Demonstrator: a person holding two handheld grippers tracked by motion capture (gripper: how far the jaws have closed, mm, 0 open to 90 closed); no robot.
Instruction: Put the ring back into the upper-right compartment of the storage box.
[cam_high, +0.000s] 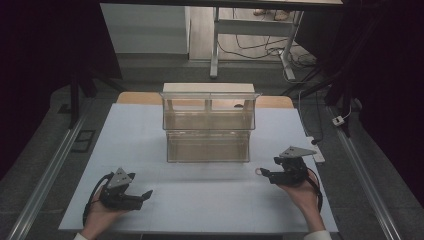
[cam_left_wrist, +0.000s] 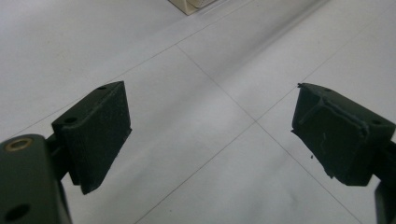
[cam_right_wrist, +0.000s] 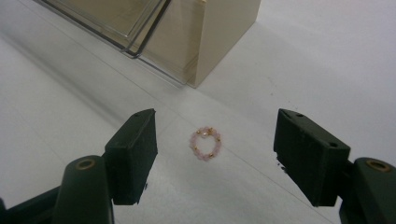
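**Reaching for the small bead ring with the right gripper**

The right gripper (cam_high: 263, 173) is near the right front corner of the clear box (cam_high: 208, 131), low over the white table (cam_high: 200, 200). Its jaws stand wide open and hold nothing. The bead ring (cam_right_wrist: 205, 143), pink with a few gold beads, lies flat on the table just in front of the jaws and between their lines, apart from both pads. In the high view it shows as a small pale loop (cam_high: 258, 172) right at the tip of the gripper. The left gripper (cam_high: 146, 194) rests near the front left of the table, also open and empty, well apart from the ring.

The step in hand looks like picking up the ring. To do it well, I think the gripper should go a little more forward until the ring sits in the middle between the two pads, not at their tips. The ring is thin and lies flat, so the pads must come down almost to the table before they close; otherwise they may pass over it. Closing should be slow, because a light ring can slide or jump away when one pad touches it first. The box corner is near, so it is better to keep the jaw on that side clear of it.
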